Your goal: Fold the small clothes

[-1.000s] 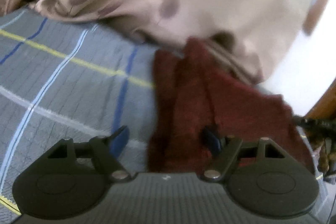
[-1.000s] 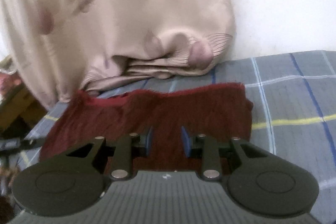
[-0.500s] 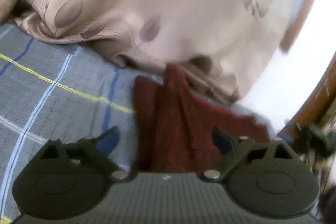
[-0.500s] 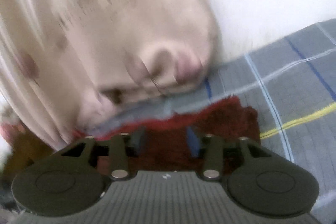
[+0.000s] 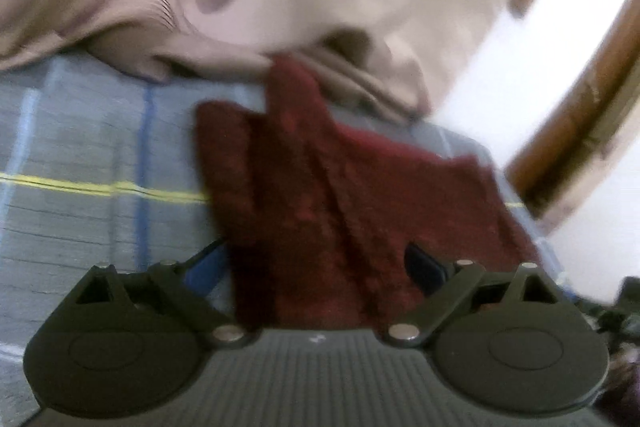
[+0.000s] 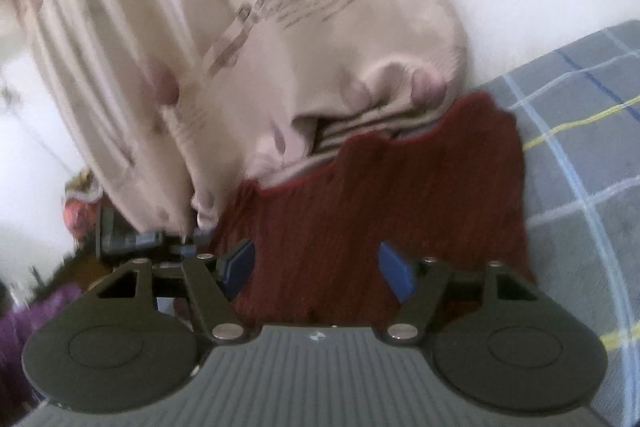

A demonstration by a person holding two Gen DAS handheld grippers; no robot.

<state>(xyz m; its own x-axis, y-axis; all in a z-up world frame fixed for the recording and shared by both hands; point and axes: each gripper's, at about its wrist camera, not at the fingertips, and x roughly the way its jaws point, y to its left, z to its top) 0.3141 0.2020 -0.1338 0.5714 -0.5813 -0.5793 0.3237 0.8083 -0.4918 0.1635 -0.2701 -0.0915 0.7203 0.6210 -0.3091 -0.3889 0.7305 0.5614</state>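
Garment: your dark red knit [image 5: 340, 195] lies partly folded on the plaid sheet [image 5: 80, 155], at 12 o'clock.
Left gripper [image 5: 316, 267]: apart, empty.
Right gripper [image 6: 316, 267]: apart, empty.
Left: likely another fold.

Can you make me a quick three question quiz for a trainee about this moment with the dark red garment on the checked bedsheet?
1. True or false: the right gripper is shut on the dark red garment.
2. Multiple choice: what lies against the garment's far edge? A) a blue towel B) a beige curtain C) a cardboard box
3. Fill in: the left gripper has its jaws ____, with the garment between its two fingers.

Key:
1. False. Its jaws stand apart, with the garment between its fingers.
2. B
3. open
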